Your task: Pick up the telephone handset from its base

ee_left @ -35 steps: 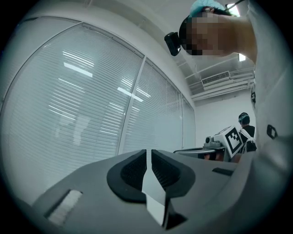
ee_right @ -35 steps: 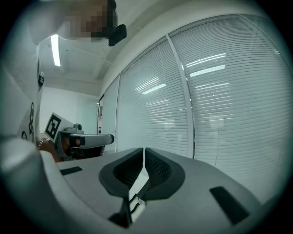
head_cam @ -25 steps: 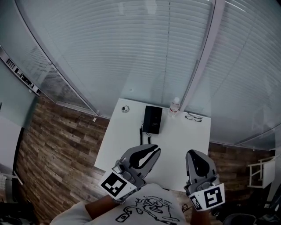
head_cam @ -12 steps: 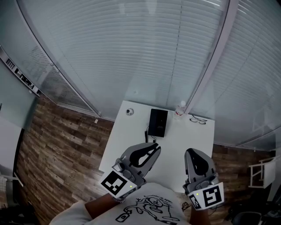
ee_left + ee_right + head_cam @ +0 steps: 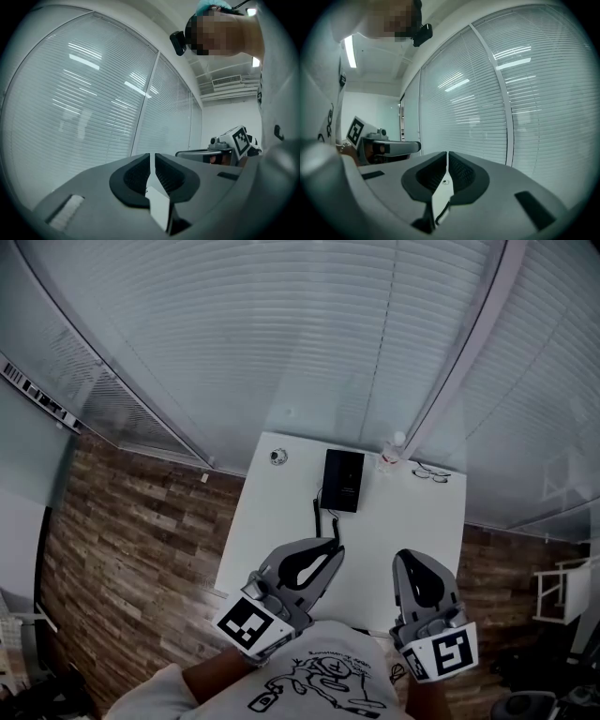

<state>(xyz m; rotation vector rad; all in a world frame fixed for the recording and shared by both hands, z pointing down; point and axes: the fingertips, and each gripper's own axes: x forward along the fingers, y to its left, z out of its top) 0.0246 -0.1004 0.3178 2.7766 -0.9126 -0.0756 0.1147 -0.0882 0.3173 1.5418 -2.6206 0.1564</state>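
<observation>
Tools first, in the head view: the left tool (image 5: 330,547) and the right tool (image 5: 405,561) sit low in the picture, close to the person's body. Their tips reach just over the near edge of the white desk (image 5: 267,531). The black telephone (image 5: 345,480) lies at the far side of the desk, well apart from both tools. Its handset (image 5: 335,479) seems to lie along the left side, where the cord (image 5: 322,514) joins, but it is too small to be sure. A bottle (image 5: 391,454) and glasses (image 5: 431,474) are to the right of the telephone.

A second ago the desk and telephone were lower and more to the left in this view. They have slid up and to the right, while the tools kept about the same spot. Nothing on the desk has been touched.

In the left gripper view, the left tool's jaws are pressed together with nothing between them. Only the window blinds (image 5: 93,93) and the other tool show ahead.

In the right gripper view it is the same: jaws pressed together, nothing held, blinds ahead and no telephone.

So the handset is not yet picked up. I think a tool must reach much farther across the desk and open its jaws first.
</observation>
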